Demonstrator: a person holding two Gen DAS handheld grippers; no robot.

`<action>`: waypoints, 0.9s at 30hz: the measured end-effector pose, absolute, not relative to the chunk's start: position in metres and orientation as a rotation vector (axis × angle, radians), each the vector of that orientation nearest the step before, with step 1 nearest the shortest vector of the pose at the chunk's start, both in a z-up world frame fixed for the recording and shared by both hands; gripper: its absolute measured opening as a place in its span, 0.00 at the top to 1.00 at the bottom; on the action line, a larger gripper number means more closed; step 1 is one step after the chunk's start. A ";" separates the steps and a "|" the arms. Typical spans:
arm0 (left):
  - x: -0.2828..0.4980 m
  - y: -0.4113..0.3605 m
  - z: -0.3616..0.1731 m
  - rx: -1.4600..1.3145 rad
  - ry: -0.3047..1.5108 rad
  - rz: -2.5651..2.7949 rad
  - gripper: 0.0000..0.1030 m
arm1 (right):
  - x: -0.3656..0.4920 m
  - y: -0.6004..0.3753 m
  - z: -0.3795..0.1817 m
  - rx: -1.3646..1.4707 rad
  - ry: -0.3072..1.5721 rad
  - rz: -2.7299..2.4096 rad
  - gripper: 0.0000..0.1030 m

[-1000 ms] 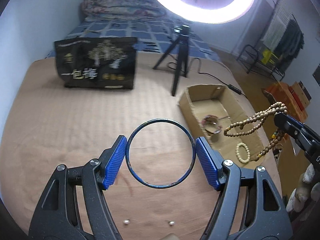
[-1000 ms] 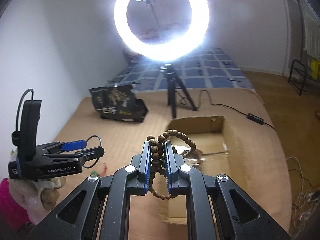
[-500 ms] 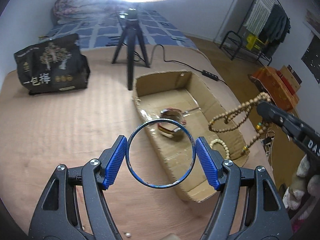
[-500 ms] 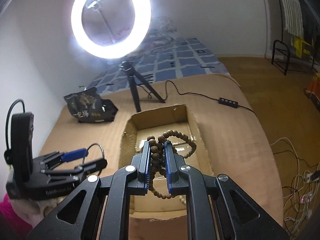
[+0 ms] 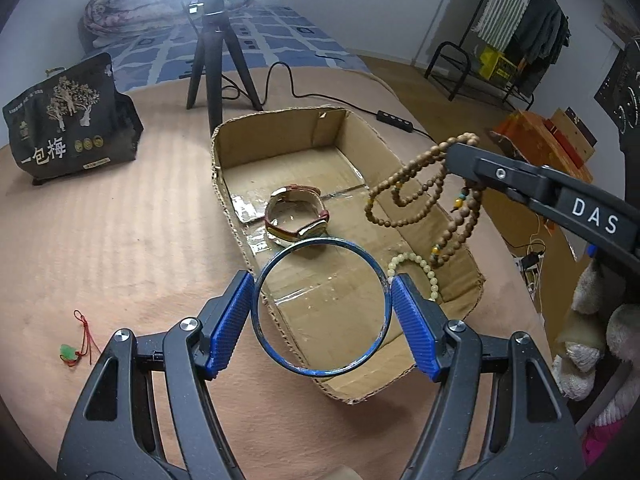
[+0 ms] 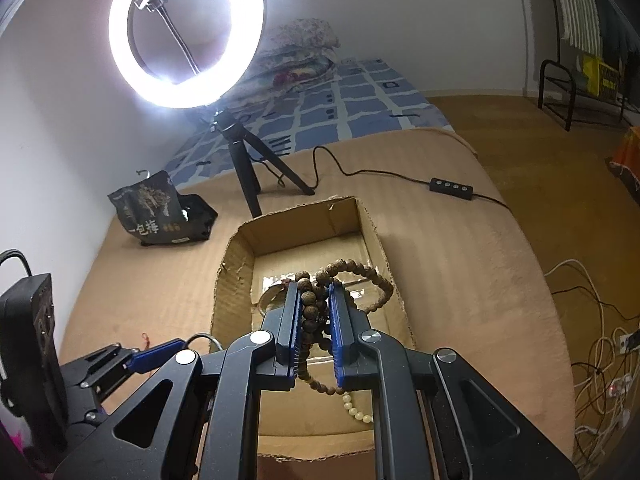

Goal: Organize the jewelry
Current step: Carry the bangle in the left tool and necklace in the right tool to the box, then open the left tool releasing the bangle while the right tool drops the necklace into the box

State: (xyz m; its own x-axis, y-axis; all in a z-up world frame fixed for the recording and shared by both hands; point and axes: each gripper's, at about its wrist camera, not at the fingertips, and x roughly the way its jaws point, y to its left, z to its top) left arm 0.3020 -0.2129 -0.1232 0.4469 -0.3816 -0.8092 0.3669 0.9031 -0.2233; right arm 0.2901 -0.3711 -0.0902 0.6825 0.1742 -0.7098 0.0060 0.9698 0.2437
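Nearest the left wrist camera, the left gripper (image 5: 322,316) has its jaws spread wide and pinching the blue bangle (image 5: 320,307) edge to edge, poised over the near end of the cardboard box (image 5: 460,280). Risk here: with only two small contact points, the bangle could twist out and roll onto the bed (image 5: 120,240) rather than into the box. Just beyond, the right gripper (image 6: 315,320) has its jaws nearly pressed together on the wooden bead strand (image 6: 308,314), loops dangling above the box. Those loops could snag on the jaws or drape over the box wall at release. Further in, a watch (image 5: 296,216) and a pale bead bracelet (image 5: 420,270) lie on the box floor.
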 end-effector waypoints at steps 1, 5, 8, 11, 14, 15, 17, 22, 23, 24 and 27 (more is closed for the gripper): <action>0.303 -0.213 -0.123 -0.016 1.005 -0.464 0.29 | 0.290 -0.371 -0.090 0.237 0.816 0.093 0.89; 0.303 -0.214 -0.120 -0.006 0.995 -0.465 0.29 | 0.290 -0.372 -0.090 0.242 0.813 0.094 0.85; 0.301 -0.215 -0.119 0.005 0.984 -0.467 0.29 | 0.291 -0.373 -0.091 0.253 0.814 0.090 0.63; 0.300 -0.216 -0.119 0.014 0.981 -0.466 0.28 | 0.291 -0.373 -0.090 0.255 0.815 0.073 0.55; 0.299 -0.216 -0.118 0.023 0.979 -0.458 0.28 | 0.290 -0.372 -0.088 0.251 0.810 0.049 0.42; 0.300 -0.216 -0.119 0.025 0.981 -0.458 0.28 | 0.289 -0.373 -0.087 0.251 0.805 0.043 0.40; 0.300 -0.216 -0.119 0.027 0.979 -0.456 0.28 | 0.288 -0.374 -0.086 0.251 0.797 0.031 0.37; 0.299 -0.216 -0.119 0.025 0.979 -0.454 0.28 | 0.288 -0.376 -0.085 0.258 0.795 0.022 0.36; 0.299 -0.216 -0.119 0.026 0.979 -0.456 0.28 | 0.289 -0.376 -0.085 0.260 0.796 0.022 0.36; 0.299 -0.215 -0.119 0.027 0.979 -0.455 0.28 | 0.289 -0.376 -0.085 0.260 0.797 0.024 0.36; 0.297 -0.214 -0.117 0.027 0.976 -0.455 0.28 | 0.288 -0.376 -0.084 0.262 0.797 0.024 0.36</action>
